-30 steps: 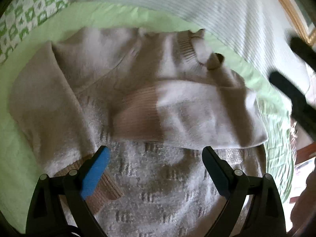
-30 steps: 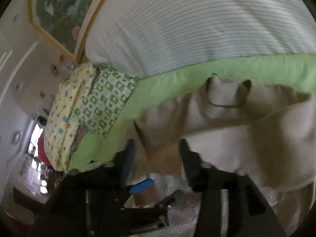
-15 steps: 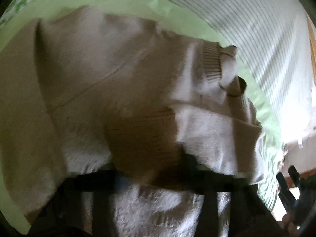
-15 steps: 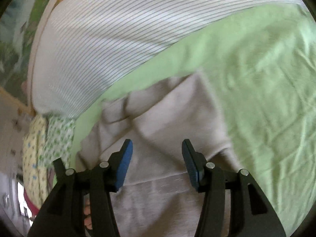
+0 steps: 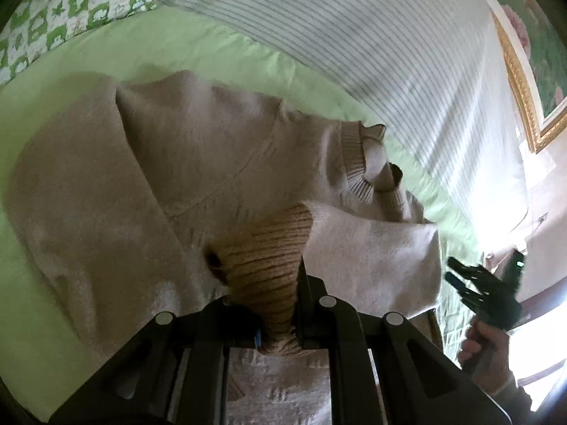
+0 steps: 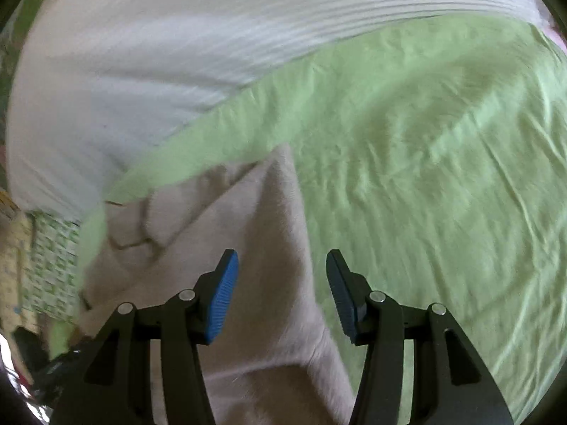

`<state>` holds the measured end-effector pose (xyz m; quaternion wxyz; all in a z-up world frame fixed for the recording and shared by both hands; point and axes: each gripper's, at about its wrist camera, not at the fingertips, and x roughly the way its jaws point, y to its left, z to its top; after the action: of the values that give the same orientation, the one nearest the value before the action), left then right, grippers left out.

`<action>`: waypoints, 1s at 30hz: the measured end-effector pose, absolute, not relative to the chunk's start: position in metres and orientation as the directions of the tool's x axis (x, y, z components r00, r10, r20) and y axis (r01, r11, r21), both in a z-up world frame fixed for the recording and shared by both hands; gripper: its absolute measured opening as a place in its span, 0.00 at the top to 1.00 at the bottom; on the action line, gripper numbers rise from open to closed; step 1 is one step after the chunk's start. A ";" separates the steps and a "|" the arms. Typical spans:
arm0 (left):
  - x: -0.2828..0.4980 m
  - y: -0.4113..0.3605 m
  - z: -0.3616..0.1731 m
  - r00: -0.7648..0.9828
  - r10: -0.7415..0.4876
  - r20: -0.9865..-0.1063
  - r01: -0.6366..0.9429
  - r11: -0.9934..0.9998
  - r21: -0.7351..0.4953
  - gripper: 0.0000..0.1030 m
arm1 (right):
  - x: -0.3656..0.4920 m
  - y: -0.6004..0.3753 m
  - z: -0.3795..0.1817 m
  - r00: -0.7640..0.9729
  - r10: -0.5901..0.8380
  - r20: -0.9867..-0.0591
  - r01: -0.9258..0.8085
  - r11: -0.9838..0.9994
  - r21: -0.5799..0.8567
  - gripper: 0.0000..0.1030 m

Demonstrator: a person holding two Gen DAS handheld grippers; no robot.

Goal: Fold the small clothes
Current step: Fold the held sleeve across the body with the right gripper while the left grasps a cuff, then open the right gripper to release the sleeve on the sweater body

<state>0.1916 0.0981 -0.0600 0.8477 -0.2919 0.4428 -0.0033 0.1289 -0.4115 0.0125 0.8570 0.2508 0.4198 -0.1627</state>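
Note:
A beige knit sweater (image 5: pixel 198 163) lies spread on a light green bed sheet (image 5: pixel 149 49), its ribbed collar (image 5: pixel 358 170) toward the right. My left gripper (image 5: pixel 280 304) is shut on the brown ribbed cuff (image 5: pixel 269 248) of a sleeve folded across the sweater's body. My right gripper (image 6: pixel 281 283) is open and empty above the sweater's right edge (image 6: pixel 269 233); it also shows in the left wrist view (image 5: pixel 478 283), off the sweater's right side.
A white striped pillow or cover (image 5: pixel 354 35) lies beyond the sweater, also in the right wrist view (image 6: pixel 177 53). A green-and-white patterned cloth (image 5: pixel 67 10) is at the far left. A gold picture frame (image 5: pixel 521 99) hangs at right. Open sheet (image 6: pixel 443 177) spreads right of the sweater.
My left gripper has moved forward and shut on the sleeve cuff. My right gripper has swung away to the sweater's right edge, staying open.

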 end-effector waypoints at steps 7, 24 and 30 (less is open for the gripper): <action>0.199 0.089 -0.064 0.595 -0.282 -0.753 -0.232 0.837 -0.497 0.89 | 0.167 -0.421 -0.010 0.501 -0.097 -0.860 0.461 0.871 0.171 0.93; 0.233 0.069 -0.089 0.498 -0.194 -0.845 -0.183 0.929 -0.321 0.72 | 0.152 -0.439 0.015 0.507 -0.254 -0.824 0.519 0.853 0.056 0.76; 0.186 0.101 -0.059 0.545 -0.195 -0.816 -0.243 0.894 -0.376 0.56 | 0.125 -0.400 0.051 0.647 -0.142 -0.749 0.424 0.883 0.200 0.62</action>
<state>0.1863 0.1008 -0.0595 0.8482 -0.2298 0.4770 0.0142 0.1252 -0.3999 0.0508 0.8891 0.1819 0.3887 -0.1591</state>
